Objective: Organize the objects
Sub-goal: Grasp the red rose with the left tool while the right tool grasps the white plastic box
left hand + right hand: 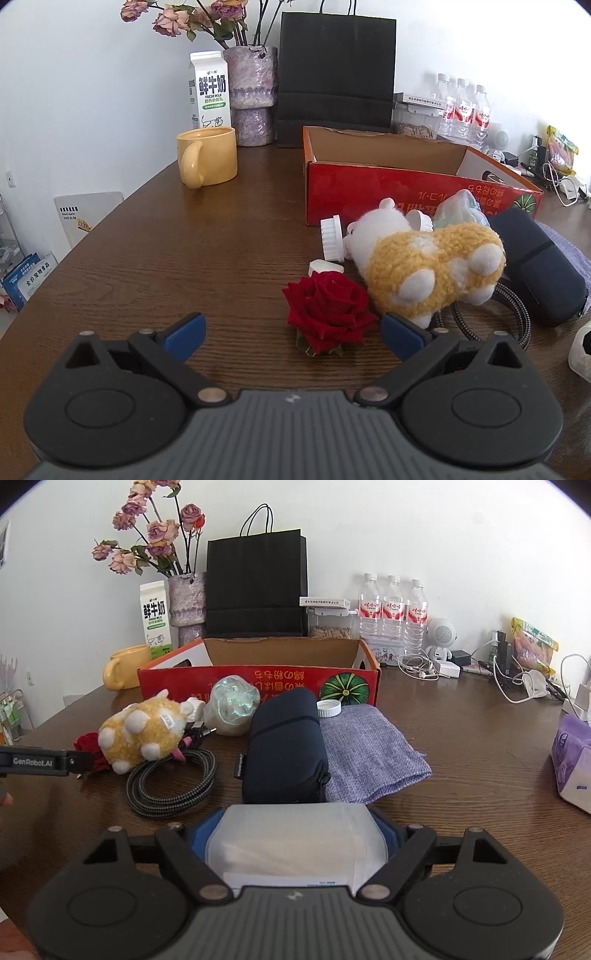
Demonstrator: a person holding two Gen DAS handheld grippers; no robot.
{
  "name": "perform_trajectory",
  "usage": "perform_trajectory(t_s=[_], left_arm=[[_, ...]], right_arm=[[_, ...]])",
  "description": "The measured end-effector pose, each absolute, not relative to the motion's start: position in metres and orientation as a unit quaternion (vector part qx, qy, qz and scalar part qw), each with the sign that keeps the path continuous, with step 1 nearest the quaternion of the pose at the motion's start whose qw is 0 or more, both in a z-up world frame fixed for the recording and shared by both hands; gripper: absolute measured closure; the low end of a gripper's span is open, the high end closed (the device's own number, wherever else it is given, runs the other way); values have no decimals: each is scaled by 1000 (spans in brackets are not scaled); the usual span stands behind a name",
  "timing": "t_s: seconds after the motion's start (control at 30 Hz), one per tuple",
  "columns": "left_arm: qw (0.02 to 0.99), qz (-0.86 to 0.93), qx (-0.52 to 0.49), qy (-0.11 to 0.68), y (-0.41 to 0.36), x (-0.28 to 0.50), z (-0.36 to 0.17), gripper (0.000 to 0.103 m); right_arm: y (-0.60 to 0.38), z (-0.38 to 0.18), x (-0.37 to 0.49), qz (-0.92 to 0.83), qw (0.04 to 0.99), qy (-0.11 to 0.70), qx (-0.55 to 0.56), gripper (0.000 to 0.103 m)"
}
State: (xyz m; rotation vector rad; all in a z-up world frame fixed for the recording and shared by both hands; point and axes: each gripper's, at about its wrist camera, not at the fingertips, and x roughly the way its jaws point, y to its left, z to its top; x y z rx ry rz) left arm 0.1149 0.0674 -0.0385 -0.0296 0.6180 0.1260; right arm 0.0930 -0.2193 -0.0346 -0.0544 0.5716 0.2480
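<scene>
A translucent white container sits clamped between the pads of the right claw near the tabletop's front edge, while the left claw stands wide and empty before a red rose beside the plush toy, the red box beyond.

Bright, even daylight; sharp focus, fisheye-bent edges, dark corners.

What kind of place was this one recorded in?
Probably a home or small office: a cluttered wooden table against a white wall, with a vase of dried roses, bottled water and chargers with cables.
</scene>
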Motion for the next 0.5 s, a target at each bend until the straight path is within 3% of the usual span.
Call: perform_trajectory(t_s=[0.17,0.23,0.3,0.37,0.5], left_arm=[[952,57,9,302,65,126,-39,1],[952,53,16,301,64,130,-40,9],[952,34,6,303,66,130,-40,40],[952,13,-16,304,68,128,-40,60],[956,15,-20,294,69,119,-37,69]], right_arm=[[-222,-32,92,122,954,273,-24,22],[-222,-32,90,124,954,271,-24,22],[-222,-31,89,124,955,269,-23,22],[-222,-31,88,124,955,268,-22,22],[-223,-30,86,124,956,265,-20,22]])
